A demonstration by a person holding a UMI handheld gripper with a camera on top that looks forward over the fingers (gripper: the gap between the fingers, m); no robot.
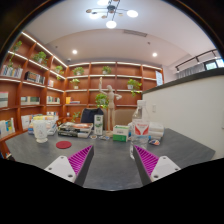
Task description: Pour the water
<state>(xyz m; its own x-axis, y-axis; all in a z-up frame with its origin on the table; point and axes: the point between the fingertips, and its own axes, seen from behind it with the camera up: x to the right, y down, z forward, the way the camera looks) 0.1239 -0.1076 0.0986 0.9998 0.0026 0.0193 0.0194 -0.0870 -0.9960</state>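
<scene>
Your gripper (112,160) is spread wide and empty; the cups (42,128) at ten o'clock on the surface (110,165) sit untouched, so pouring hasn't begun.

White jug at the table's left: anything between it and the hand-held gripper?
Nothing visible. The hand-held gripper is open and empty; only bare table lies between it and the white jug. A red coaster lies beside that path.
</scene>
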